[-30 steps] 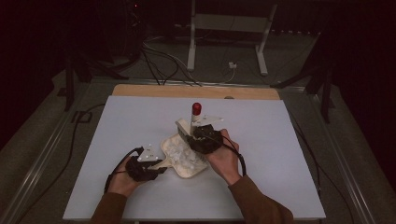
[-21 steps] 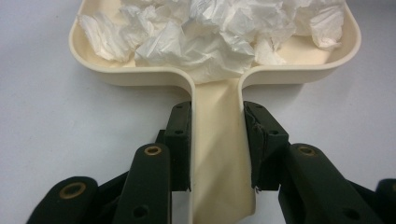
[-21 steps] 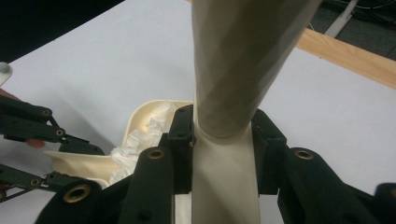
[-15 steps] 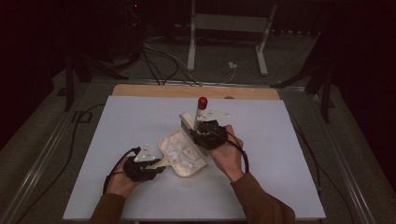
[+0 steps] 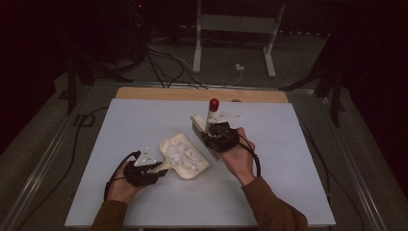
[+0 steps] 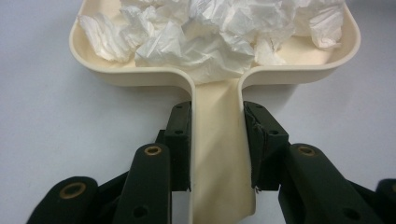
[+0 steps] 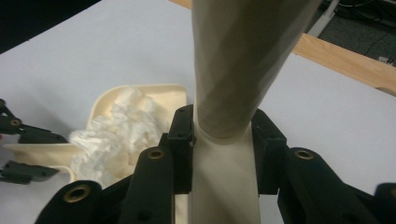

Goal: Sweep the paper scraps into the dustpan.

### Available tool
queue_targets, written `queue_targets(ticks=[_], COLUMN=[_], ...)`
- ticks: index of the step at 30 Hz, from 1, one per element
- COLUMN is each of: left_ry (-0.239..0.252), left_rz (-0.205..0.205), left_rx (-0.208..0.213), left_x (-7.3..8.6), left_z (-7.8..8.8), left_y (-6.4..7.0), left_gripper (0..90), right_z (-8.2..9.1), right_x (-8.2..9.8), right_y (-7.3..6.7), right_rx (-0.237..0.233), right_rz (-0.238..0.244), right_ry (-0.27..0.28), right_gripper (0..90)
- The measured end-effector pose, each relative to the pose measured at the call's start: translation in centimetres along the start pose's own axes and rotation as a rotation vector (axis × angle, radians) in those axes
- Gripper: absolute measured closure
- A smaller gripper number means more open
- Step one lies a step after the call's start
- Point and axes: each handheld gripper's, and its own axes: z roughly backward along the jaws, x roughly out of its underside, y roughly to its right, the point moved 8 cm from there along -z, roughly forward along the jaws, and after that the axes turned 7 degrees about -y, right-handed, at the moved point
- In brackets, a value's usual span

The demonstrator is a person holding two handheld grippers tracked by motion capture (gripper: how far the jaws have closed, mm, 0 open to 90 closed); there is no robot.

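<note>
The left claw (image 5: pixel 161 166) is clenched on the flat handle of the cream plastic dustpan (image 5: pixel 185 156), which lies on the white table (image 5: pixel 288 163) with its tray full of crumpled white tissue paper (image 5: pixel 183 154). In the left gripper view the two black jaws press against both sides of the handle, and the tray (image 6: pixel 215 70) extends straight ahead, so the dustpan's long axis runs in line with that claw. The right claw (image 5: pixel 211 134) is clenched on the handle of the cream hand brush with a red-tipped handle (image 5: pixel 210 115), held just beside the dustpan's far right edge, apart from it, handle tip raised. In the right gripper view the brush handle (image 7: pixel 233 70) rises between the jaws, and the paper-filled tray (image 7: pixel 126 126) lies to the left and below. The dustpan's open mouth faces away from the person, toward the brush head. The right hand is therefore the nearer one to the mouth, and any further sweep would probably run from the brush toward the left claw, along the dustpan's long axis.
</note>
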Motion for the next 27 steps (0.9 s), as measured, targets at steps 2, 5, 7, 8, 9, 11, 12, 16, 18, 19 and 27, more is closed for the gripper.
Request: queue_targets(ticks=[2,5,7,8,9,11,12,16,18,19,27], left_ry=[-0.001,-0.002,0.002,0.003,0.008,0.013,0.013,0.028,0.04,0.044,0.064], left_rz=[0.007,0.015,0.025,0.027,0.034,0.042,0.045,0.067,0.083,0.089,0.133], left_rx=[-0.005,-0.013,-0.018,-0.023,-0.024,-0.035,-0.036,-0.071,-0.081,-0.089,-0.149], left_x=[0.1,0.3,0.4,0.4,0.4,0.4,0.5,0.6,0.6,0.7,1.1], left_z=[0.1,0.2,0.4,0.5,0.6,0.8,0.9,1.3,1.5,1.6,2.2], left_y=[-0.1,-0.3,-0.4,-0.5,-0.5,-0.7,-0.8,-1.2,-1.4,-1.4,-2.1], left_gripper=[66.7,66.6,66.6,66.7,66.7,66.6,66.6,66.7,66.7,66.7,66.6], right_z=[0.0,-0.1,-0.1,-0.2,-0.2,-0.1,-0.1,-0.1,-0.1,-0.1,-0.3], right_x=[0.1,0.4,0.5,0.6,0.6,0.7,0.8,1.1,1.2,1.3,1.8], right_y=[0.2,0.5,0.7,0.8,0.9,1.1,1.1,1.5,1.7,1.8,2.3], right_rx=[0.003,0.01,0.011,0.013,0.013,0.016,0.017,0.016,0.011,0.01,0.006], right_rz=[-0.004,0.0,-0.002,-0.001,-0.002,-0.002,-0.002,-0.007,-0.009,-0.004,-0.002], right_ry=[-0.003,-0.009,-0.011,-0.013,-0.014,-0.017,-0.018,-0.022,-0.025,-0.023,-0.034], right_gripper=[67.1,67.1,67.1,67.1,67.1,67.1,67.1,67.1,67.1,67.1,67.1])
